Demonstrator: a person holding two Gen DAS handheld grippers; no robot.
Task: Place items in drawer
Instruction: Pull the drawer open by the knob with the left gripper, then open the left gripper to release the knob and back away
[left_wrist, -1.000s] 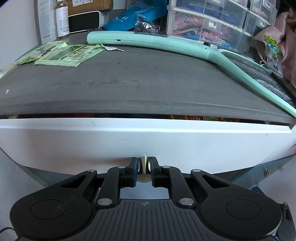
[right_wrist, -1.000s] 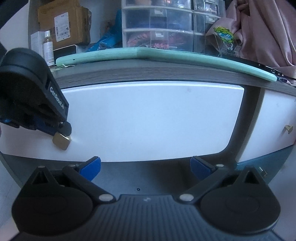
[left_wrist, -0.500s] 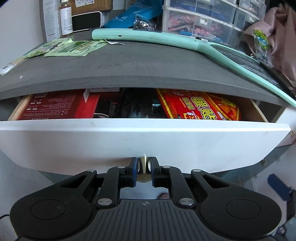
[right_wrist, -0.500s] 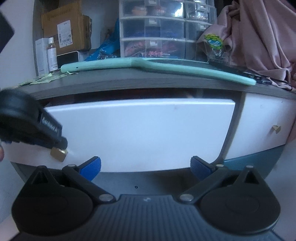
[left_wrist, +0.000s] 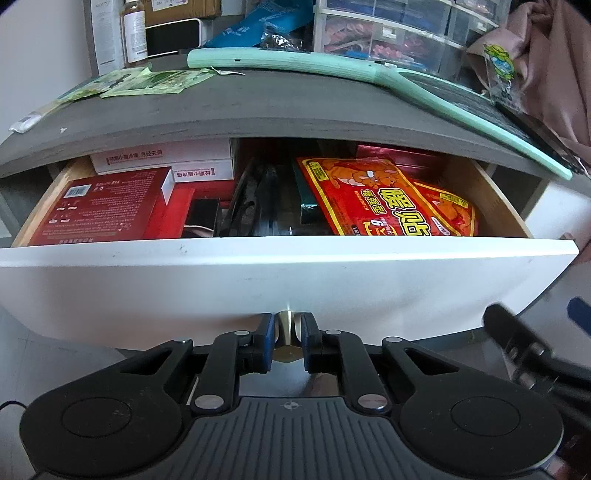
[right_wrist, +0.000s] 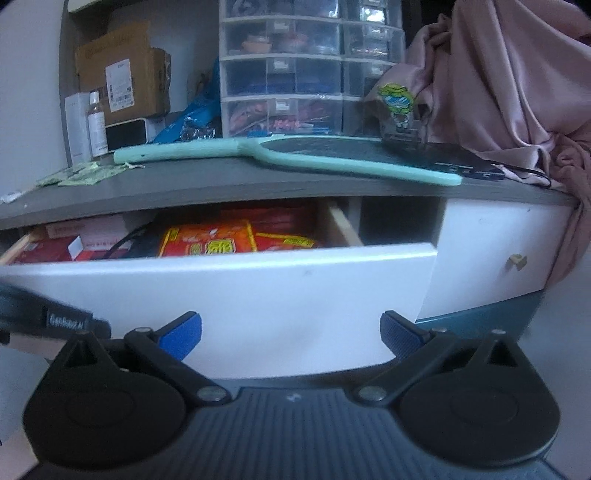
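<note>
Drawer pulled open by its knob, nothing yet picked up to go inside.

Left wrist view: the left gripper (left_wrist: 287, 341) has its blue-padded fingers pressed onto the small brass knob (left_wrist: 285, 322) at the bottom centre of the white drawer (left_wrist: 288, 280). The drawer stands open under the grey desktop (left_wrist: 258, 107), already holding red boxes (left_wrist: 99, 208) on the left and an orange-red packet (left_wrist: 373, 197) on the right. Green sachets (left_wrist: 147, 79) and a mint-green swatter (left_wrist: 332, 70) lie on the desktop. Only this view shows the grip on the knob.
Right wrist view: the right gripper (right_wrist: 290, 330) hangs in front of the drawer face, fingers spread wide and empty. Only here is a second, closed drawer (right_wrist: 495, 251) seen to the right. The opening step looks finished; next, a gripper must likely rise to the desktop for an item.
</note>
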